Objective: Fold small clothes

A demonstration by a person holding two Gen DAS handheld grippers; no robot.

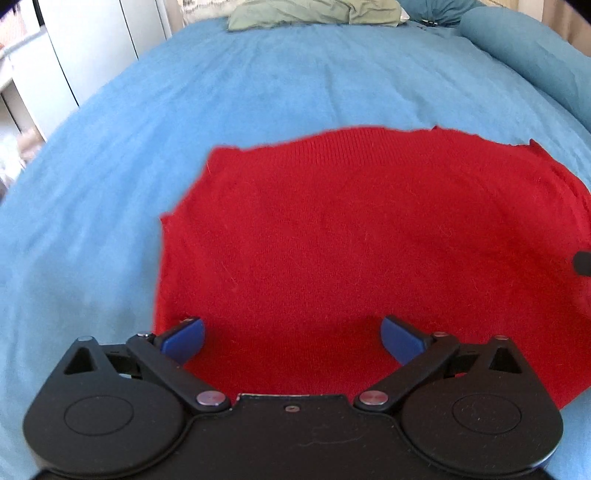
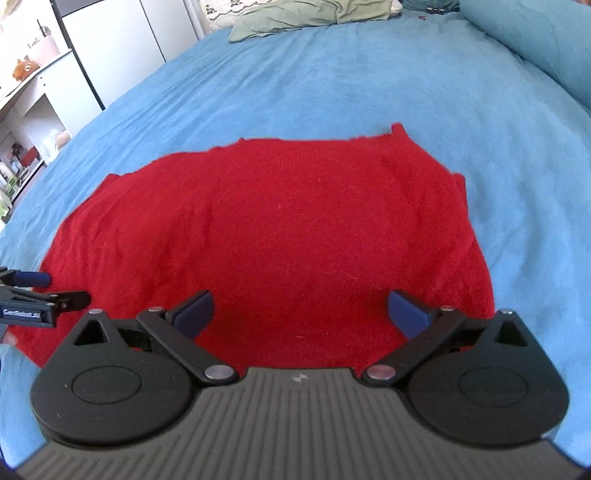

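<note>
garment: a red knit garment (image 1: 351,240) lies spread flat on the bed (image 1: 184,129), folded into a broad, roughly rectangular shape; its far edge shows a ribbed band and a slightly ragged outline, with a small corner sticking up at the far right in the right wrist view.
bed: covered in a blue sheet, lightly creased, filling most of both views around the red knit.
left claw: the left claw (image 1: 291,338) hangs over the near left part of the garment, pointing steeply down; its jaws stand spread wide, blue pads (image 1: 184,338) apart, nothing pinched between them — only red cloth lying below the gap.
right claw: the right claw (image 2: 301,314) hangs over the near right part of the garment, likewise released, jaws wide, its blue pads (image 2: 195,312) clear of each other with the knit below them, not gripped.
claws together: in the right wrist view the left claw shows at the left edge, just beside the garment's near left side; in the left wrist view a dark tip of the right one peeks in at the right edge.
far end of bed: a crumpled green cloth (image 1: 314,13) and a blue bolster (image 1: 528,59) lie well apart from the garment.
room: white cupboards (image 2: 110,44) and shelves stand to the left of the bed.
</note>
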